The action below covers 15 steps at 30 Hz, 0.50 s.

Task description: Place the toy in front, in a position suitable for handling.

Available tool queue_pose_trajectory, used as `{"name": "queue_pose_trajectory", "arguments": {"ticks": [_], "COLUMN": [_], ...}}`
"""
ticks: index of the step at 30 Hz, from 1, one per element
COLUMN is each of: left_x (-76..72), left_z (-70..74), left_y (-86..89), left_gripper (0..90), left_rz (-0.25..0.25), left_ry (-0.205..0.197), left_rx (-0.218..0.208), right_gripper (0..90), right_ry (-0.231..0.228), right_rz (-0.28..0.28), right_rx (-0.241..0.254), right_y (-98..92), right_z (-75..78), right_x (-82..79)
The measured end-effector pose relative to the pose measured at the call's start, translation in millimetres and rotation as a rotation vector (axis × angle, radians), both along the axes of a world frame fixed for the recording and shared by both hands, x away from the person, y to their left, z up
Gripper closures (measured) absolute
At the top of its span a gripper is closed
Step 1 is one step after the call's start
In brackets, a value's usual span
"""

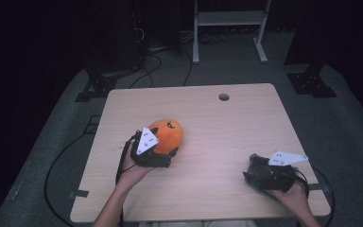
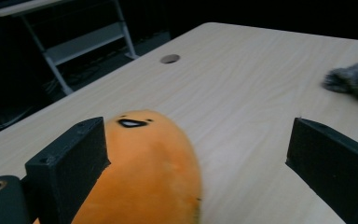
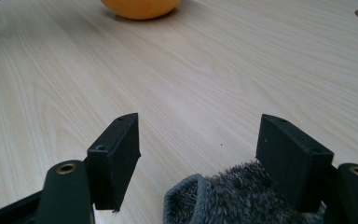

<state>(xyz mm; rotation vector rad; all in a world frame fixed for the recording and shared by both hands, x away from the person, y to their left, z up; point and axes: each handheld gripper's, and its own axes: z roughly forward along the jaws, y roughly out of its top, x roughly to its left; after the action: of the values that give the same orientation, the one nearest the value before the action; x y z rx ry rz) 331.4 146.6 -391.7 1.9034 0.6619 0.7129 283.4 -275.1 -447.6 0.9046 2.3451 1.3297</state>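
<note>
The left gripper (image 2: 196,154) is sitting wide open around the orange plush toy (image 2: 144,177), while the right gripper (image 3: 198,149) is gaping over a grey furry toy (image 3: 242,196) on the wooden table (image 1: 227,127)

The high view looks steeply down on the whole surface (image 1: 227,123); both gripper views skim it low, sharing the orange plush (image 2: 144,177).

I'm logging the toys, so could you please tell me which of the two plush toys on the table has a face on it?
The orange plush toy between the left gripper's open jaws: it has a small black face; the grey furry toy shows none.
</note>
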Motion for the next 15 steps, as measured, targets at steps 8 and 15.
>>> {"name": "queue_pose_trajectory", "arguments": {"ticks": [8,15], "left_x": [25.2,43.3], "left_z": [-11.8,-26.5], "left_y": [8.0,8.6], "left_gripper": [4.6,4.5], "left_rz": [0.108,0.168], "left_ry": [0.025,0.075], "left_rx": [0.009,0.046], "right_gripper": [28.7,28.7], "right_ry": [-0.003,-0.004], "right_rz": [0.005,0.008], "right_rx": [0.002,0.006], "right_y": [-0.1,-1.3], "right_z": [0.7,0.7], "right_x": [-2.4,-3.0]}}
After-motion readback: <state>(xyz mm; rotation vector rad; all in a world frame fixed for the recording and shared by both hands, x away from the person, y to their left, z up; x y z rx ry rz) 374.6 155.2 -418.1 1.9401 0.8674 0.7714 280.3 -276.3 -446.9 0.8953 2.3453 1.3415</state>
